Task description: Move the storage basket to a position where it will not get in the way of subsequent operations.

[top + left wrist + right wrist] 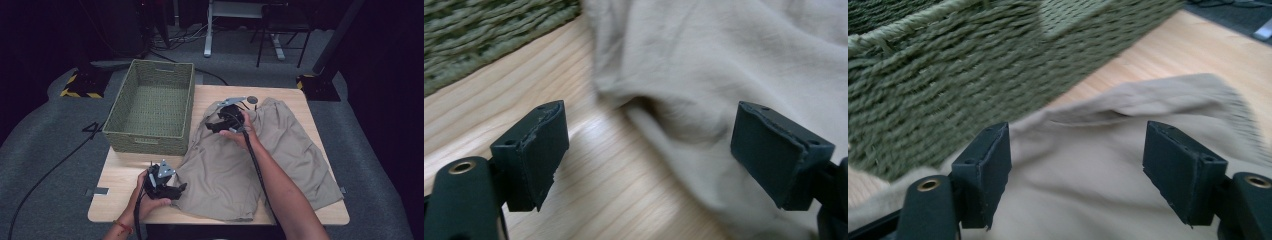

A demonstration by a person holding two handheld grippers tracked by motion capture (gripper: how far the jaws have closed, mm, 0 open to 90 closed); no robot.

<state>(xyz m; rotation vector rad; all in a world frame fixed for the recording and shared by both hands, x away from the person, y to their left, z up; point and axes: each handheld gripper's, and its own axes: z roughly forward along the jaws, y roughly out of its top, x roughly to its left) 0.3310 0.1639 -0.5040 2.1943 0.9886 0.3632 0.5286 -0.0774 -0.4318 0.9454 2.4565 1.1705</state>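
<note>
shorts (250,150) | left gripper (172,189) released at hem; right gripper (216,125) released at waistband | bite fabric edges fully before lifting toward basket (131,137)

Spread jaws over tan cloth (1083,165) (rumpled) beside green basket (948,85).

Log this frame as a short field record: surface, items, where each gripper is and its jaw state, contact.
surface: wooden table
items: green woven basket, empty, at the table's far left; beige garment spread beside it
left gripper: at the garment's near-left edge, jaws open
right gripper: over the garment's far edge near the basket, jaws open
contact: neither gripper has closed on the cloth; whether the jaws touch it cannot be told
</note>
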